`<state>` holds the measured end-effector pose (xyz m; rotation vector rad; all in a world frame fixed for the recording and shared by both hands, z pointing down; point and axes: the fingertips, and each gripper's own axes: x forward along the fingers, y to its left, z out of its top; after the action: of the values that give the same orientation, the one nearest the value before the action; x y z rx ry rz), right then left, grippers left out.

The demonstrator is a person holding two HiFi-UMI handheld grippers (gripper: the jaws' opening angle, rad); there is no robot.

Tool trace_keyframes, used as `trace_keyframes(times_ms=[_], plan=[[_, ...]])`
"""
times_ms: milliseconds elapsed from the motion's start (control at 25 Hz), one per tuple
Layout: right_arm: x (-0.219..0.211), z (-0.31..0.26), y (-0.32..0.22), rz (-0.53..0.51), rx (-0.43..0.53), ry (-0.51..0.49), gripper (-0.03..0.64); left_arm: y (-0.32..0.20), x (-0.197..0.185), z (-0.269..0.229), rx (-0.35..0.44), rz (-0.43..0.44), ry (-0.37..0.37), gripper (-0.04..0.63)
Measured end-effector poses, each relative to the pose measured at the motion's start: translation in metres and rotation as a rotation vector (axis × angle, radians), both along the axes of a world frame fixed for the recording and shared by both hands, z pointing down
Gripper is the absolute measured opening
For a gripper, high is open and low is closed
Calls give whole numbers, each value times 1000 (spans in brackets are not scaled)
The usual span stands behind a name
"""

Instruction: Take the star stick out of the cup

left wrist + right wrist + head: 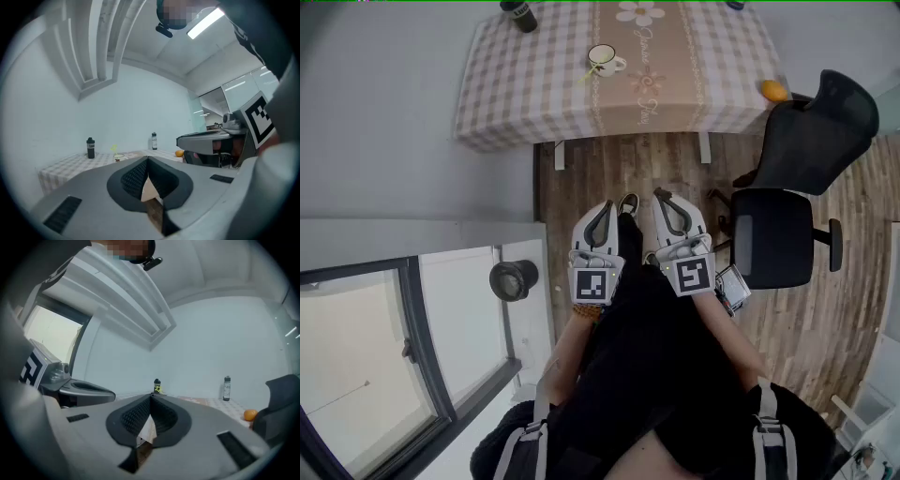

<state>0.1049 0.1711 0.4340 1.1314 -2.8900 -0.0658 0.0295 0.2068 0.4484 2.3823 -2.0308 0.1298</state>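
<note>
- Spreading across the top of the head view, the counter [694,84] wears a checked cloth with a flowered strip; its far edge is cut off by the frame.
- Wooden floor [609,173] lies between the counter and the person.
- A black office chair [802,178] stands by the counter's right corner.
- The person's dark clothing [656,375] fills the lower middle and hides the floor beneath.
- The left gripper [606,206] and right gripper [661,195] are held side by side, well short of the counter. In each gripper view the jaws are pressed together at the tips with nothing between them.
- A dark bottle [518,14] stands at the counter's far left, its top cut off in the head view.
- A second bottle [154,140] stands further right; its label is too small to read.
- The cup [605,61], white with a handle, sits near the counter's middle, well apart from both grippers. In the right gripper view the jaws hide it.
- An orange [774,91] rests at the counter's right edge.
- The star stick [114,149] stands in the cup, only a faint yellow-green speck.
</note>
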Motion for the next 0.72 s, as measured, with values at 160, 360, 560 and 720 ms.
trace_keyframes(times_ms=[160, 360, 560, 720], plan=[[-3, -4, -11, -6, -10, -26, 5, -10, -2, -5, 13, 3, -21, -8], [-19, -4, -23, -74, -37, -42, 6, -26, -12, -10, 7, -7, -38, -8], [-33, -2, -41, -114, -40, -26, 6, -50, -26, -13, -5, -31, -48, -8], [-39, -3, -63, -112, -51, -19, 6, -73, -40, -15, -4, -24, -76, -8]])
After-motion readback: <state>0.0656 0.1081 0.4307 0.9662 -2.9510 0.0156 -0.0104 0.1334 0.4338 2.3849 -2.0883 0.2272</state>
